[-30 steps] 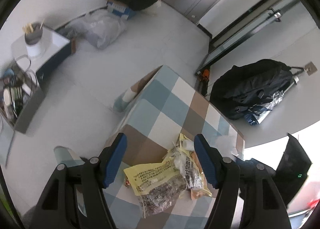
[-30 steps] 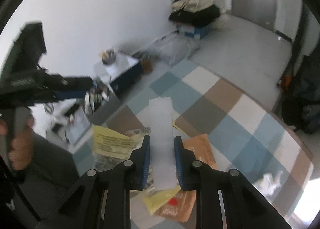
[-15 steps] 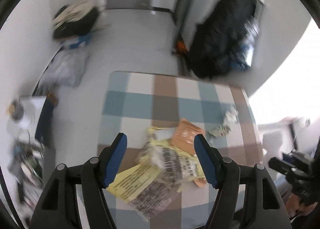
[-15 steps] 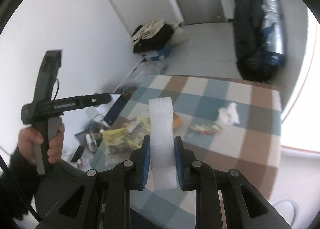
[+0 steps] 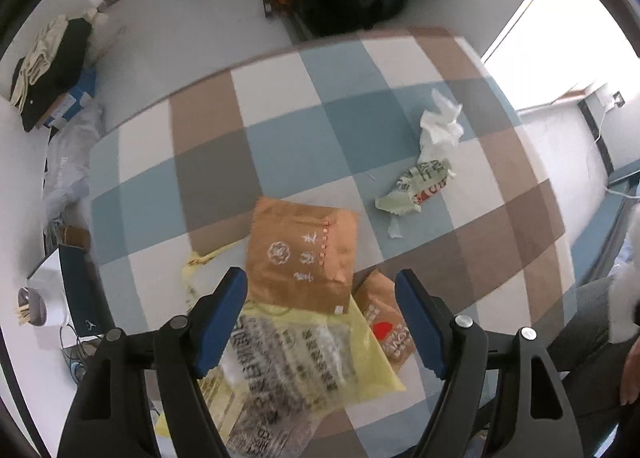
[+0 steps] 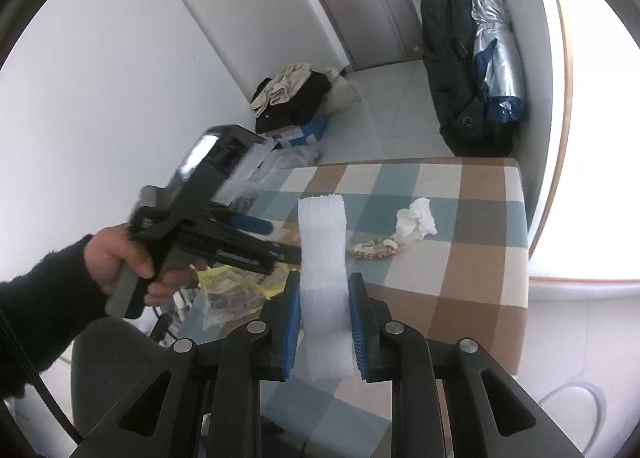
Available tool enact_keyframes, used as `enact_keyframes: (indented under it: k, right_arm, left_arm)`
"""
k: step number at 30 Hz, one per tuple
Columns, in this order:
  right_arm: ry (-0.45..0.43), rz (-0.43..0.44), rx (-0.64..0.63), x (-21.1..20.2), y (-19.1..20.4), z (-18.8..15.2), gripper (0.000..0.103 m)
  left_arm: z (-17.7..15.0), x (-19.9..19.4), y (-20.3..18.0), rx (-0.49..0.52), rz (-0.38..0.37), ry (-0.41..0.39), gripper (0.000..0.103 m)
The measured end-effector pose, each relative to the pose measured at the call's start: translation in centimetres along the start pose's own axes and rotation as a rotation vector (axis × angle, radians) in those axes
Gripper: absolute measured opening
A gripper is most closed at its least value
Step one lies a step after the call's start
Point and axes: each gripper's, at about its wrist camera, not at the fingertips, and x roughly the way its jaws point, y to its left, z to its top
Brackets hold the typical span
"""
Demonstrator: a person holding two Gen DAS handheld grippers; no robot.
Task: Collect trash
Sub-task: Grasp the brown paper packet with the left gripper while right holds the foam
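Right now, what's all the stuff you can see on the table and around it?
table: 1, checked blue, brown, white, centre
brown packets: 2, near edge
yellow bag: 1, under the brown packets
tissue: 1, white, far right
green wrapper: 1, beside the tissue
black bag: 1, on floor by the door
clothes: 1 pile, black and cream, by the wall
foam: 1, white, in right gripper
left gripper: opening, over the packets, nothing between the pads
right gripper: shut on foam
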Motion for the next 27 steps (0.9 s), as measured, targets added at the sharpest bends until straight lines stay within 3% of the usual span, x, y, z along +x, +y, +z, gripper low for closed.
enact_keyframes:
  k: [5, 11, 19, 27]
  right_arm:
    - [-0.014, 0.010, 0.023, -0.7, -1.0, 0.0, 0.022]
    - [-0.030, 0.021, 0.052, -1.5, -1.8, 0.0, 0.022]
    - [-0.042, 0.040, 0.066, -2.0, -2.0, 0.1, 0.022]
    - [-0.042, 0.036, 0.064, -2.0, -2.0, 0.1, 0.022]
  left_arm:
    - [0.7, 1.9, -0.1, 0.018, 0.070, 0.052, 0.074]
    - [0.9, 1.7, 1.3, -0.053, 0.034, 0.034, 0.072]
    - [0.3, 1.0, 0.8, -0.050, 0.044, 0.022, 0.047]
    - [0.5, 1.0, 1.9, -0.079, -0.005, 0.003, 0.039]
